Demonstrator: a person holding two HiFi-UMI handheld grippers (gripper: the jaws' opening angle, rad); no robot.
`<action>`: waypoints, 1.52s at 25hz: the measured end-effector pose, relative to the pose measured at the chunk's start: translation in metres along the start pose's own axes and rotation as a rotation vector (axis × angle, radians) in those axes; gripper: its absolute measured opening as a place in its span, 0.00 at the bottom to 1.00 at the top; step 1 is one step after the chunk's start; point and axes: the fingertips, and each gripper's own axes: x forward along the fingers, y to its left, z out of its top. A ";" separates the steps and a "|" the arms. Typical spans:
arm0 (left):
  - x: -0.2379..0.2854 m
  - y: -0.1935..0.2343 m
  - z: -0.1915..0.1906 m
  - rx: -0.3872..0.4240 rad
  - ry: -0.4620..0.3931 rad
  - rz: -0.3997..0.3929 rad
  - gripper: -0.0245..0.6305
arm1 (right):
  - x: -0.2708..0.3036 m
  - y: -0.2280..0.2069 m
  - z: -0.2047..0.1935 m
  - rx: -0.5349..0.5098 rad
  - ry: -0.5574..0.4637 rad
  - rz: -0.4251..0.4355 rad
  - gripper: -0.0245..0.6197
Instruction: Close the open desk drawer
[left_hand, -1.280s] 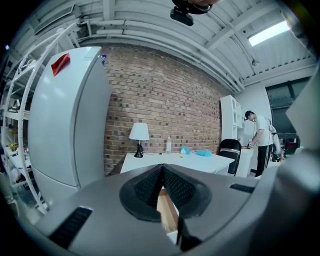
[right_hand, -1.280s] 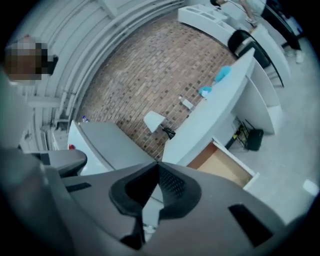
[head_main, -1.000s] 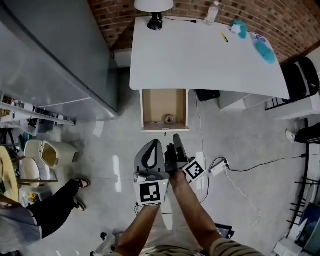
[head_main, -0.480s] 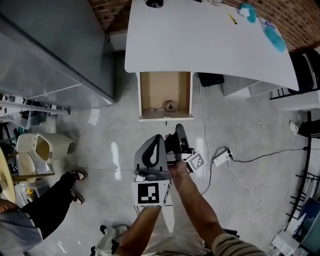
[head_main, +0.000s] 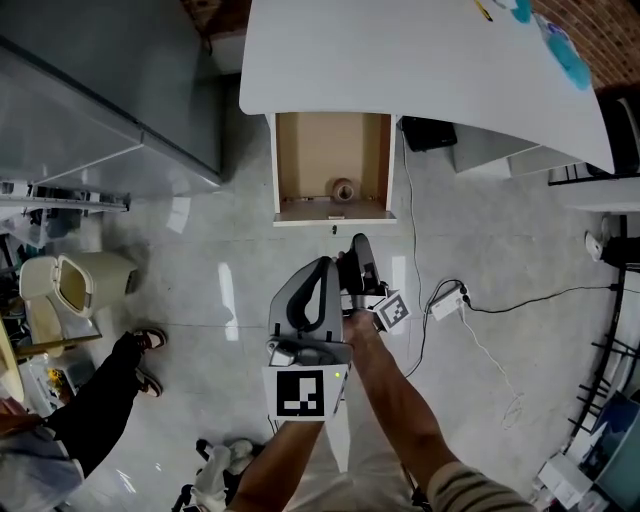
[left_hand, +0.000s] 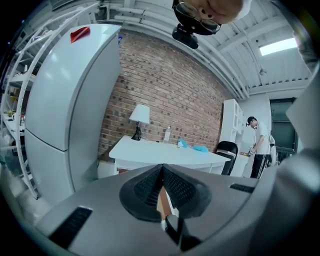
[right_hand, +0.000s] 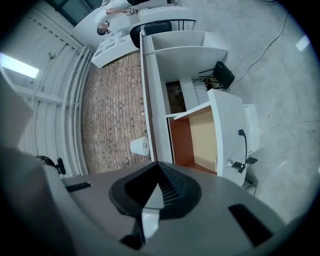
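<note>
The white desk (head_main: 420, 70) stands at the top of the head view, and its drawer (head_main: 300, 150) is pulled out toward me, showing a tan inside. A small round roll (head_main: 343, 189) lies near the drawer's white front panel (head_main: 335, 215). Both grippers hover over the floor just short of that panel, touching nothing. My left gripper (head_main: 326, 263) is shut and empty; in its own view the pads (left_hand: 172, 187) meet in front of the desk (left_hand: 160, 152). My right gripper (head_main: 358, 243) is also shut and empty. Its view is rolled sideways and shows the drawer (right_hand: 202, 137) and its handle (right_hand: 239, 164).
A grey refrigerator (head_main: 100, 90) stands left of the desk, with a lidded bin (head_main: 75, 285) and a person's legs (head_main: 100, 400) further down. A power strip (head_main: 447, 300) and cables lie on the floor at right. A lamp (left_hand: 139, 117) stands on the desk.
Both grippers have sunk lower and sit closer to the drawer front. The right gripper has rolled. The drawer stays open and both jaws stay shut.
</note>
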 end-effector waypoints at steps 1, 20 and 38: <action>0.001 0.001 -0.004 -0.006 0.006 0.003 0.05 | -0.001 -0.007 0.000 0.006 0.008 0.003 0.05; 0.017 0.005 -0.048 0.009 0.061 -0.026 0.05 | -0.016 -0.114 0.009 -0.009 0.079 -0.023 0.20; 0.040 0.009 -0.088 0.003 0.134 -0.065 0.05 | -0.006 -0.194 0.030 -0.041 0.085 -0.105 0.30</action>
